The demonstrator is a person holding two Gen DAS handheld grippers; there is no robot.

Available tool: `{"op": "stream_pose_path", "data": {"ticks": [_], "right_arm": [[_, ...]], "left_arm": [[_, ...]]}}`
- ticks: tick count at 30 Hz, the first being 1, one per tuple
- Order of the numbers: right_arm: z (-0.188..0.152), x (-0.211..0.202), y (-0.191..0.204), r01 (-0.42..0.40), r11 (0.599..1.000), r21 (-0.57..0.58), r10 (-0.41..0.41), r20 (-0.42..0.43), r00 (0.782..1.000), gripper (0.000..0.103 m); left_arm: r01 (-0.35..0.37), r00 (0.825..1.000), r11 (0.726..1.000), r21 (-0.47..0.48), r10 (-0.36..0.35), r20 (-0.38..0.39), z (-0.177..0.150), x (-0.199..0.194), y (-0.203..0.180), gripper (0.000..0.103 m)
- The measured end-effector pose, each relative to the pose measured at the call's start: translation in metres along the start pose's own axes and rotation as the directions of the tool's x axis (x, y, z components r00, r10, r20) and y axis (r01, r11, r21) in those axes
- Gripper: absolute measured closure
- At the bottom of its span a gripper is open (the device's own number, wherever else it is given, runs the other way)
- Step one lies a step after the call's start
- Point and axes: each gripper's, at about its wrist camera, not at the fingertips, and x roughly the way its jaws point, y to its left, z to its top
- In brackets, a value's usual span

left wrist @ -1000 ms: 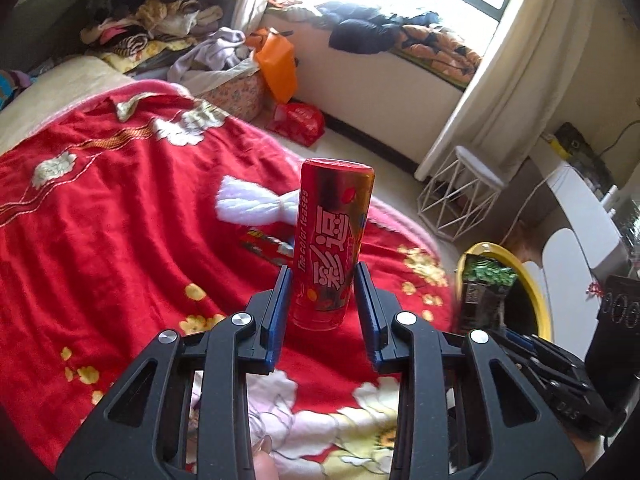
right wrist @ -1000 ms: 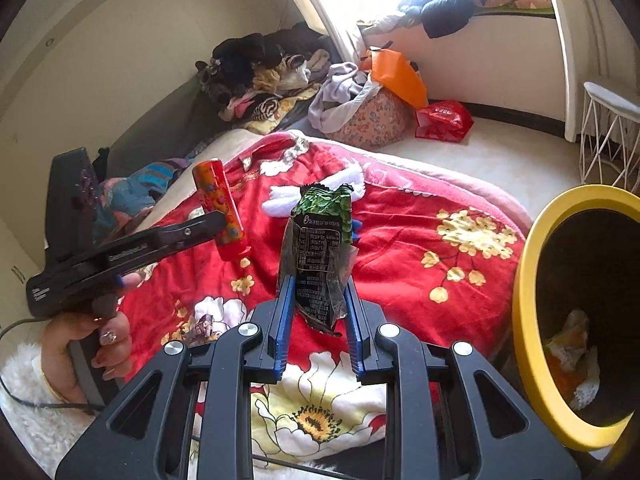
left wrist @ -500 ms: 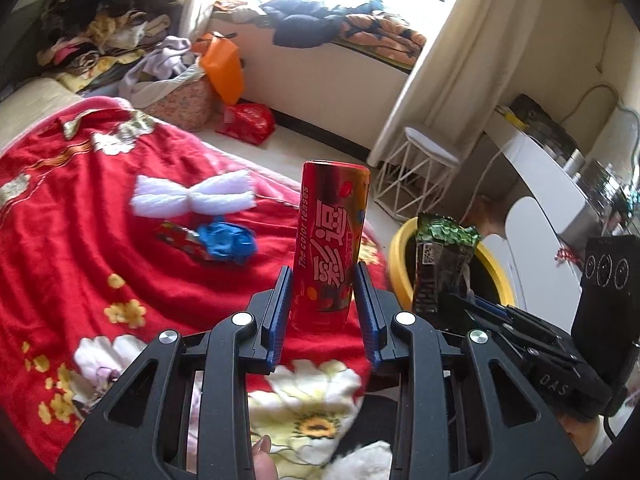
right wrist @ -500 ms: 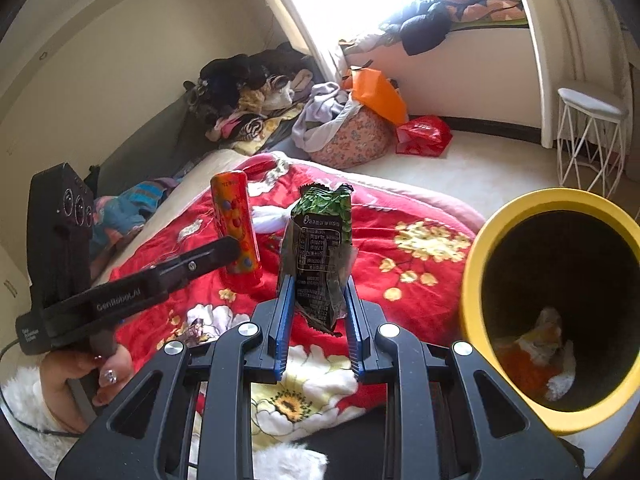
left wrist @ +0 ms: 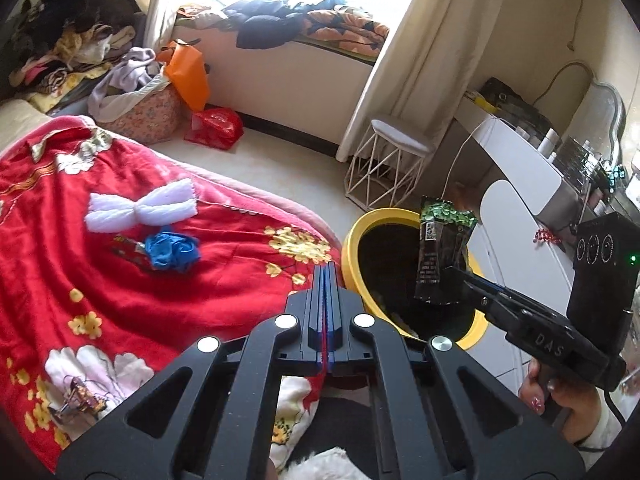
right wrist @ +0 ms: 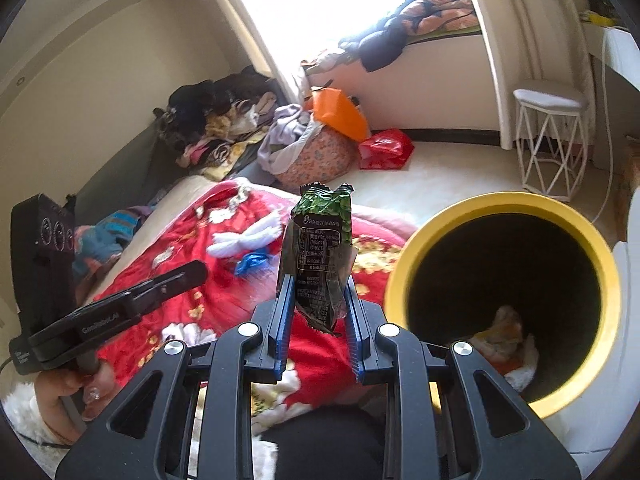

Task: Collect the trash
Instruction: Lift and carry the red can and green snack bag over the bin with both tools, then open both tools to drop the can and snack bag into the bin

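My left gripper (left wrist: pixel 326 270) is shut and empty, its jaws pressed together, near the rim of the yellow bin (left wrist: pixel 352 248). The red can it held is out of sight. My right gripper (right wrist: pixel 318 280) is shut on a dark green snack wrapper (right wrist: pixel 320 248) and holds it upright just left of the yellow bin (right wrist: pixel 600 280). In the left wrist view the wrapper (left wrist: pixel 440 252) hangs over the bin's mouth. Trash lies at the bottom of the bin (right wrist: pixel 500 332). A blue crumpled wad (left wrist: pixel 172 250) and a white bow-shaped piece (left wrist: pixel 140 210) lie on the red blanket (left wrist: pixel 80 280).
A small wrapper (left wrist: pixel 80 398) lies on the blanket near its front edge. A white wire stool (left wrist: pixel 388 164) stands on the floor beyond the bin. A red bag (left wrist: pixel 216 126), an orange bag (left wrist: pixel 188 76) and a laundry basket (left wrist: pixel 140 112) stand by the window wall. A white desk (left wrist: pixel 532 184) is at right.
The red can has left my left gripper, and its jaws have closed fully. Both grippers have moved right, toward the yellow bin. The right gripper still holds the wrapper.
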Motion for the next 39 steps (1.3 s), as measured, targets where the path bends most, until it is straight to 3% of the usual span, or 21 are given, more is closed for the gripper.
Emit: {"op": "stream_pose_path", "data": {"ticks": [5, 8, 14, 22, 29, 37, 39], "right_arm": [[0.0, -0.006, -0.02, 0.028, 0.999, 0.038, -0.028, 0.015, 0.999, 0.08], [0.001, -0.012, -0.037, 0.06, 0.996, 0.065, -0.062, 0.031, 0.998, 0.08], [-0.001, -0.02, -0.067, 0.136, 0.985, 0.108, -0.142, 0.041, 0.989, 0.08], [-0.016, -0.015, -0.113, 0.255, 0.952, 0.168, -0.25, -0.046, 0.967, 0.08], [-0.032, -0.008, -0.134, 0.3, 0.932, 0.201, -0.284, -0.106, 0.953, 0.08], [-0.034, -0.01, -0.144, 0.301, 0.927, 0.223, -0.285, -0.102, 0.953, 0.077], [-0.034, -0.012, -0.147, 0.297, 0.926, 0.232, -0.282, -0.094, 0.955, 0.062]], "left_arm": [[0.003, 0.999, 1.0, 0.006, -0.003, -0.033, -0.003, 0.018, -0.004, 0.103], [0.016, 0.995, 1.0, -0.019, -0.018, -0.095, -0.011, 0.036, -0.003, 0.103], [0.066, 0.989, 0.998, 0.024, -0.062, -0.136, -0.023, 0.053, -0.026, 0.103], [0.123, 0.977, 0.99, 0.071, -0.108, -0.184, -0.025, 0.078, -0.061, 0.103], [0.152, 0.966, 0.983, 0.107, -0.125, -0.226, -0.029, 0.097, -0.084, 0.103], [0.173, 0.956, 0.978, 0.115, -0.138, -0.258, -0.029, 0.116, -0.098, 0.103], [0.182, 0.953, 0.978, 0.106, -0.149, -0.265, -0.028, 0.12, -0.099, 0.103]]}}
